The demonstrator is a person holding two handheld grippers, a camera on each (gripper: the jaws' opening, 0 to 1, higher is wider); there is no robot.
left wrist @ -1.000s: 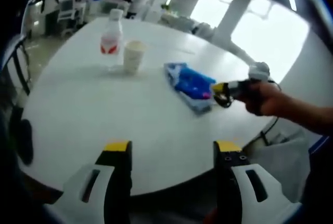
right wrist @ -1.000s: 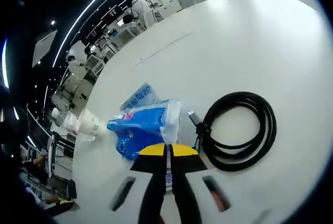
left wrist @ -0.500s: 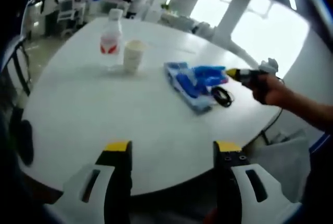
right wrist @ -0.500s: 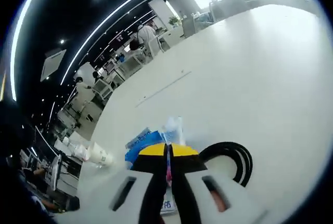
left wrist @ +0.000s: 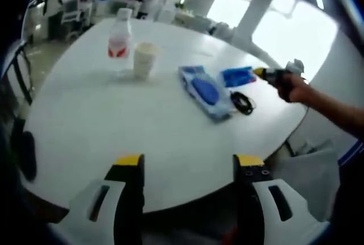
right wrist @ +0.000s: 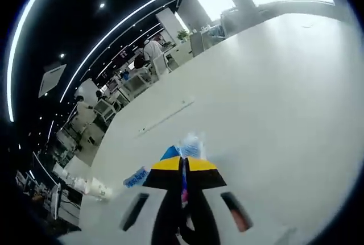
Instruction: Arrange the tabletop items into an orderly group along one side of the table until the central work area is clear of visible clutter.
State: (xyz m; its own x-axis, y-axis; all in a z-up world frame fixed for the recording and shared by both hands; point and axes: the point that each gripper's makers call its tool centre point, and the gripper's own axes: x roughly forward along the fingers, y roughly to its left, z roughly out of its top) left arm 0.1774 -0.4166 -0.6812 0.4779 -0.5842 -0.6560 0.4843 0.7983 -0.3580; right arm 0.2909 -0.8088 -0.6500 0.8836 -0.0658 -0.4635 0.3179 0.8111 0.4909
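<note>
On the white round table [left wrist: 102, 120] stand a water bottle [left wrist: 119, 41] with a red label and a paper cup [left wrist: 143, 61] beside it. A flat blue pack [left wrist: 206, 91] lies mid-table, with a coiled black cable [left wrist: 243, 103] at its right. My right gripper [left wrist: 257, 73], held by a hand [left wrist: 293, 88], is shut on a small blue packet [left wrist: 238, 77] and holds it above the table beyond the cable. In the right gripper view the shut gripper [right wrist: 183, 165] pinches that packet [right wrist: 172, 153]. My left gripper [left wrist: 189, 162] stands open at the near table edge, with nothing between its fingers.
A dark chair [left wrist: 17, 86] stands at the table's left side. Office desks and people [right wrist: 151, 49] fill the background beyond the table. The flat blue pack [right wrist: 136, 177] shows low on the left in the right gripper view.
The right gripper has lifted the small blue packet off the flat blue pack and carried it away past the cable. The left gripper has not moved.
</note>
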